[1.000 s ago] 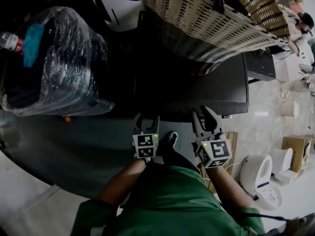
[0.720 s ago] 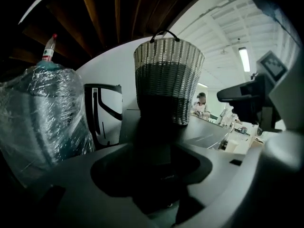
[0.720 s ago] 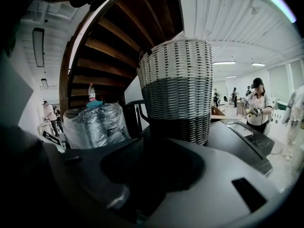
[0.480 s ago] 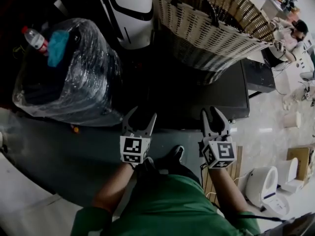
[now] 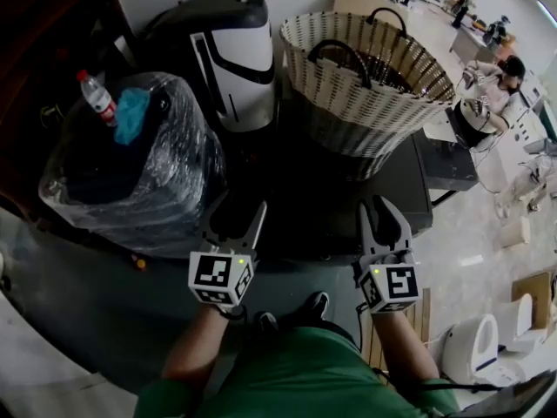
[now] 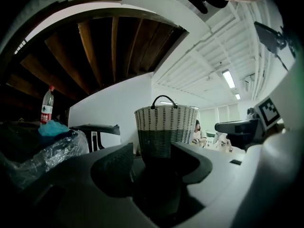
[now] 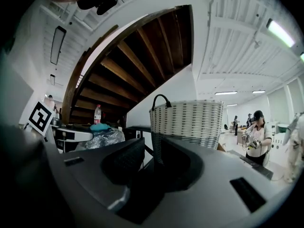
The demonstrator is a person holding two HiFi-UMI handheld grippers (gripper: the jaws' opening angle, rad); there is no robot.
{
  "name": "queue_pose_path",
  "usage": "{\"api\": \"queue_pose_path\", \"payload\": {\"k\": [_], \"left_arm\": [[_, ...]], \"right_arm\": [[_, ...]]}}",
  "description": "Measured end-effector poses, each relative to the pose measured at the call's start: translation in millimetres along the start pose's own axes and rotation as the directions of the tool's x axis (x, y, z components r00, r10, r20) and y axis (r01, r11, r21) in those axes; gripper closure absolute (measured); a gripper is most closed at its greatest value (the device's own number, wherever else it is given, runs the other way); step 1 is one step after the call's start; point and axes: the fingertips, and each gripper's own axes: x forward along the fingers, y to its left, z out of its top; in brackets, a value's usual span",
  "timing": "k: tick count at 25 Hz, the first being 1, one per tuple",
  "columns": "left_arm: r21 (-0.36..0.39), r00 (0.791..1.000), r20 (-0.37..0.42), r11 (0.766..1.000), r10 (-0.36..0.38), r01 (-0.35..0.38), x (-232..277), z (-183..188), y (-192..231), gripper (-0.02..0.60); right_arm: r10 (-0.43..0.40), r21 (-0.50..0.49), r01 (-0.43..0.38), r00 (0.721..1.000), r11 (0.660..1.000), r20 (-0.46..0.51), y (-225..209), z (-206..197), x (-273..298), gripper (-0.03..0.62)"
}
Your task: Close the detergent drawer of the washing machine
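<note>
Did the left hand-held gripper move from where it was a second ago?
Yes. The left hand-held gripper rose: its tips sat at the front edge of the dark machine, and now reach over its top.

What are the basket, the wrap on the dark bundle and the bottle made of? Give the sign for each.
Basket: woven wicker or plastic strips, matte; the cream-and-dark weave shows.
Wrap: clear glossy plastic film; crinkles and highlights.
Bottle: probably clear plastic; see-through body, red label.
</note>
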Motion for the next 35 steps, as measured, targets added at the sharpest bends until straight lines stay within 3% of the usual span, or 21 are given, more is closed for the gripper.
{"api": "queue_pose_path", "payload": {"k": [5, 11, 35], "left_arm": [[0.018, 0.996, 0.090, 1.000, 0.006, -0.008, -19.3, 56.8, 8.2, 0.322], [0.080, 0.979, 0.196, 0.996, -0.049, 0.034, -41.0, 105.4, -0.5, 0.322], [0.117, 0.978, 0.199, 0.993, -0.054, 0.031, -57.7, 109.7, -3.6, 0.322]], "right_arm": [[0.013, -0.073, -0.002, 0.989, 0.997, 0.146, 13.7, 64.0, -18.3, 0.470], [0.013, -0.143, 0.027, 0.962, 0.989, 0.273, 25.7, 110.9, -42.8, 0.511], [-0.008, -0.135, 0.046, 0.964, 0.990, 0.265, 28.8, 116.3, -57.3, 0.516]]}}
